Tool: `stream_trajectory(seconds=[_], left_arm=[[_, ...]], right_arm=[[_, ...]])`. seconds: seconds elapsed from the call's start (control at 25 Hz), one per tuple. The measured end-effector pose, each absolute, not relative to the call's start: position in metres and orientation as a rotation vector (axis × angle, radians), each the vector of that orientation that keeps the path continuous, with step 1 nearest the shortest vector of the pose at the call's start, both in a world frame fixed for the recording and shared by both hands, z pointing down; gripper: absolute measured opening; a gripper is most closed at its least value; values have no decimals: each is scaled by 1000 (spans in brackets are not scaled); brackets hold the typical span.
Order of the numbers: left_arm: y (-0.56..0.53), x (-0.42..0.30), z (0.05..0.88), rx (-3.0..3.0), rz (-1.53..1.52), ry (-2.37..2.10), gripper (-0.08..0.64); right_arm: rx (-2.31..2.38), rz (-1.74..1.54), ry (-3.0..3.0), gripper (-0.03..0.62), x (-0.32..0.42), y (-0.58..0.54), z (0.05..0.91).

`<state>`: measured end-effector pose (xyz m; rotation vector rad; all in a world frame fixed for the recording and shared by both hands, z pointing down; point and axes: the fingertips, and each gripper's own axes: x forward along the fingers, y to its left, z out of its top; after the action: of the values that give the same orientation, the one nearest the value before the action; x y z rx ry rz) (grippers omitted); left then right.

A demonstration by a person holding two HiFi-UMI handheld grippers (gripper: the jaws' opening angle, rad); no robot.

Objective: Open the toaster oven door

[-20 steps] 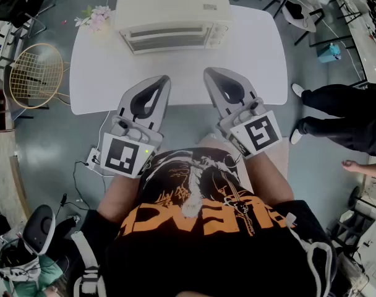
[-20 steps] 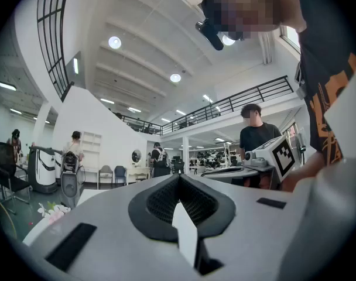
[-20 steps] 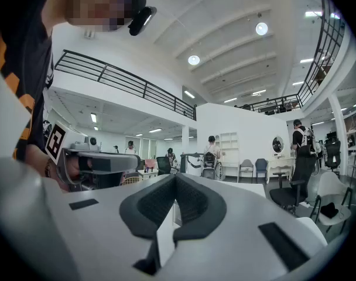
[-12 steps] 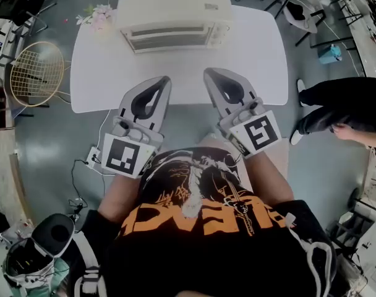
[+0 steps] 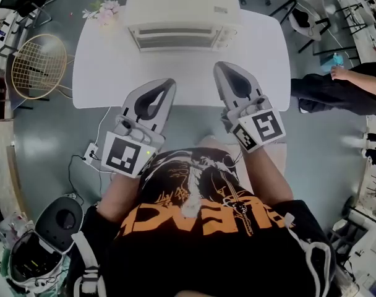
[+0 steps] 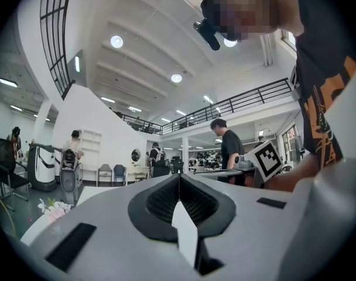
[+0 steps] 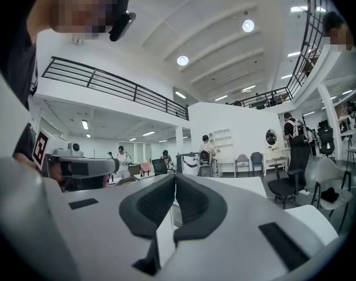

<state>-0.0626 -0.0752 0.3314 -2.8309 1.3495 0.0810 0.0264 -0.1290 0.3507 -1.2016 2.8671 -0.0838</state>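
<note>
Here, left claw [image 5: 168,83]: jaws pressed together at the tips, nothing between them; held low over the near edge of the table, its marker cube [image 5: 123,155] back at the person's waist
Right claw [image 5: 219,66]: likewise closed and empty; hovering a little further out over the table than its partner, pointing toward the right half of the oven front
Gap to the target: both claws well apart from the appliance; a bare stretch of table top lies between them and it
Table [image 5: 107,73]: white, with rounded corners; nothing on its near half
Toaster oven [image 5: 182,5]: cream-coloured, at the far edge of the table, front facing the person
Oven door [image 5: 175,38]: shut flush against the body; knobs [image 5: 224,39] just beside it on the right; the handle too small to pick out from above
Surroundings: a bunch of pale flowers [image 5: 101,11] beside the oven's left corner; a round wire chair [image 5: 33,64] on the floor to the left; another person's legs [image 5: 336,94] off to the right
Progress: by the look of it, only the approach is under way; no contact made; reaching the door, taking hold of its top edge and swinging it down all remain to be done
</note>
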Motion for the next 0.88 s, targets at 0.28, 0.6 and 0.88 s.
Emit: stream_trajectory(seconds=[0.28,0.6,0.88], left_arm=[[-83,-66,341,-2833,44,1370,23],[-84,-63,329,-2818,83,1394,23],[-77,-66,333,-2804,43,1409,23]], right_arm=[[-1212,-101,2898,31,25,-149,363],[-1250,-136,2954,49,31,-179,381],[-1296,-197,2986,49,35,-211,412]])
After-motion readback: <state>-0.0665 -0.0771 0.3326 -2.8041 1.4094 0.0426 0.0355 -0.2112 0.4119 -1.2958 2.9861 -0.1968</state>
